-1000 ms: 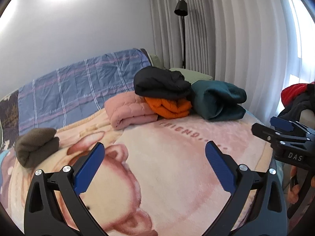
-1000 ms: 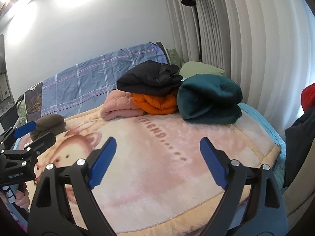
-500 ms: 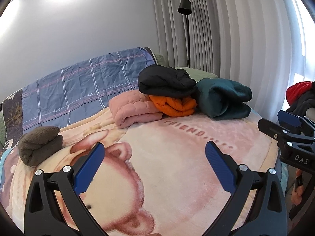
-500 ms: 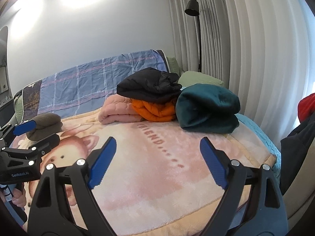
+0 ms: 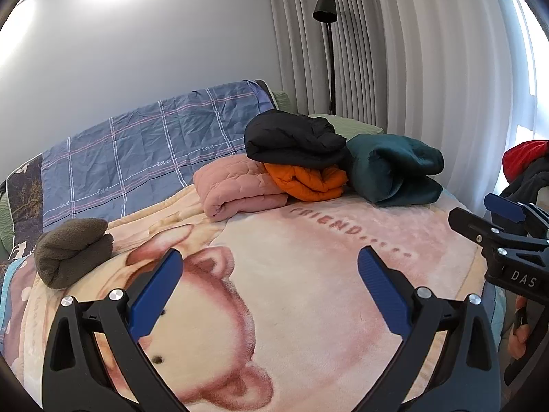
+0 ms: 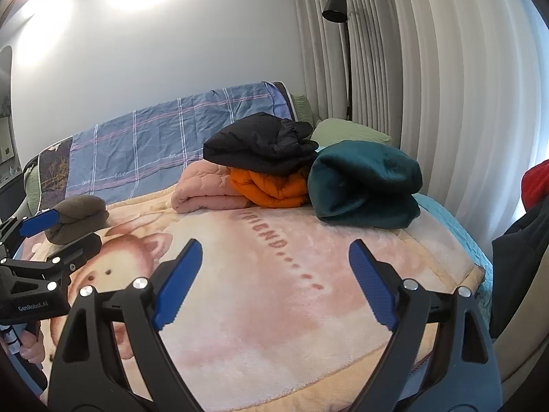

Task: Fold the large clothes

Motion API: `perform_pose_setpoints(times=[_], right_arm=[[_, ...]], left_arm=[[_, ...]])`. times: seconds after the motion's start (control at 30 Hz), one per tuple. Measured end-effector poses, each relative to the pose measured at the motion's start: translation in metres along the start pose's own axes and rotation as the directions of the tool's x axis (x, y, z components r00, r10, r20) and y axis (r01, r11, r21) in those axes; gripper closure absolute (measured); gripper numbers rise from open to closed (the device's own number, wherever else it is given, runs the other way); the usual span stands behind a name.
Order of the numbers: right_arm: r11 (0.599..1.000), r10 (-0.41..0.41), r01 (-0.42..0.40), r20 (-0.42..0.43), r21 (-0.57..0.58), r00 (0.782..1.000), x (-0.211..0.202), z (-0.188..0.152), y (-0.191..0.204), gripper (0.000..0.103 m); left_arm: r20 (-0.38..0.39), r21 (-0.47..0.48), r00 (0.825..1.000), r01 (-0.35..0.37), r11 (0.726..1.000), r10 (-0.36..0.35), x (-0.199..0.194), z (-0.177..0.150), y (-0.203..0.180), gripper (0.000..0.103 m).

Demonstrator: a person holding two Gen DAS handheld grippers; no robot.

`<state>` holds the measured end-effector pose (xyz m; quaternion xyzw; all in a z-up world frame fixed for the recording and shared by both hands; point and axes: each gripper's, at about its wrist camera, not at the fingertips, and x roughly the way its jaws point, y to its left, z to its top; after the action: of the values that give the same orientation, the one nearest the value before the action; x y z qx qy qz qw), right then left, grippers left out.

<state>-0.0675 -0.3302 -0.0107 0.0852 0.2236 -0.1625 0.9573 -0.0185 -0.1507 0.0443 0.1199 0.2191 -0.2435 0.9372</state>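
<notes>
Folded clothes lie at the far side of the bed: a pink quilted piece [image 5: 236,189] [image 6: 206,190], an orange one [image 5: 305,182] [image 6: 271,187] with a black one [image 5: 295,139] [image 6: 260,146] on top, and a dark teal one [image 5: 394,168] [image 6: 363,182]. A folded brown fleece [image 5: 73,250] [image 6: 80,214] lies apart at the left. My left gripper [image 5: 267,288] is open and empty above the pink cartoon blanket [image 5: 308,274]. My right gripper [image 6: 274,281] is open and empty too. Each shows in the other's view, the right [image 5: 497,219] and the left [image 6: 51,237].
A blue plaid cover [image 5: 144,161] lies over the head of the bed, with a green pillow [image 6: 346,132] behind the pile. A floor lamp [image 5: 326,10] stands by the curtains [image 5: 429,68]. Red and dark clothes [image 5: 521,168] hang at the right edge.
Both grippers have tilted up and drawn slightly back, so the pile sits lower and further right in view. Both stay open and empty. The clothes have not moved.
</notes>
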Motion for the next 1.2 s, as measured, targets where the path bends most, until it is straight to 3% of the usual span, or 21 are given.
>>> perform_pose_setpoints(times=[1.2], right_arm=[[1.0,0.011,-0.012,-0.026,-0.018,1.0,0.004,-0.002,0.008,0.014]], left_arm=[[-0.016,0.019,1.0,-0.012,1.0,0.012,-0.006,-0.012,0.006,0.001]])
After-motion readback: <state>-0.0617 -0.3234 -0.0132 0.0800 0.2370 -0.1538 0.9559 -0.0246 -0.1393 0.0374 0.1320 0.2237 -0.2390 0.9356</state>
